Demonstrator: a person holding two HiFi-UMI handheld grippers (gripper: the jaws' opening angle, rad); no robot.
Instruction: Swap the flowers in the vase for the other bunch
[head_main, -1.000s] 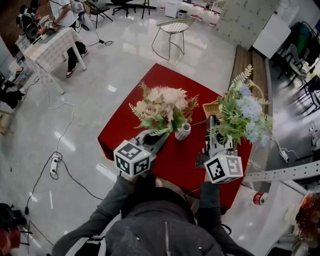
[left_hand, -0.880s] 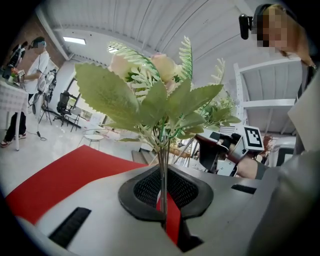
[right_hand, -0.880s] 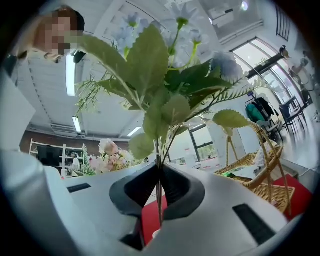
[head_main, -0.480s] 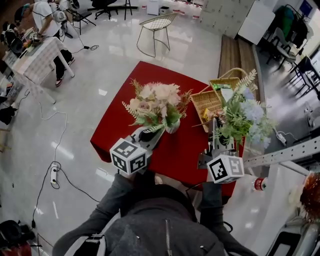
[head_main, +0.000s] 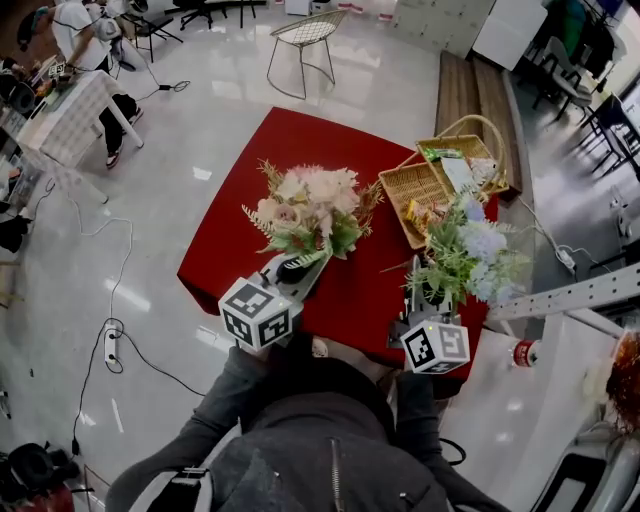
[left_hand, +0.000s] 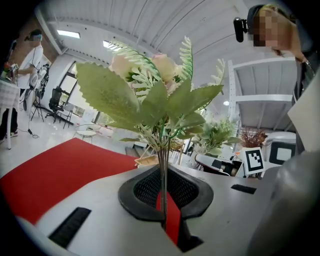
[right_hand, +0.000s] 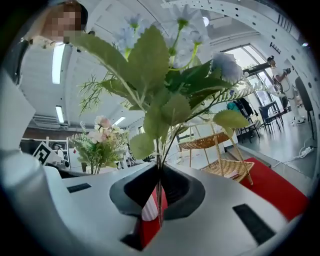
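In the head view my left gripper (head_main: 290, 268) is shut on the stems of a pink and cream bunch (head_main: 305, 210), held upright over the red table (head_main: 250, 170). In the left gripper view the thin green stems (left_hand: 163, 170) stand pinched between the jaws. My right gripper (head_main: 415, 295) is shut on the stems of a blue and white bunch (head_main: 465, 255) near the table's front right corner. In the right gripper view a white ribbed vase (right_hand: 145, 209) shows through the jaw gap. The pink bunch hides the vase in the head view.
A wicker basket (head_main: 440, 180) with packets stands at the table's back right. A wire chair (head_main: 300, 40) is beyond the table. A person (head_main: 80, 30) stands by a white table (head_main: 60, 100) at far left. Cables and a power strip (head_main: 110, 345) lie on the floor; metal shelving (head_main: 560, 300) runs on the right.
The right gripper has drawn the blue bunch back toward me, off the basket. The left gripper and pink bunch have barely moved. The head view has shifted, showing more of the table's far side.
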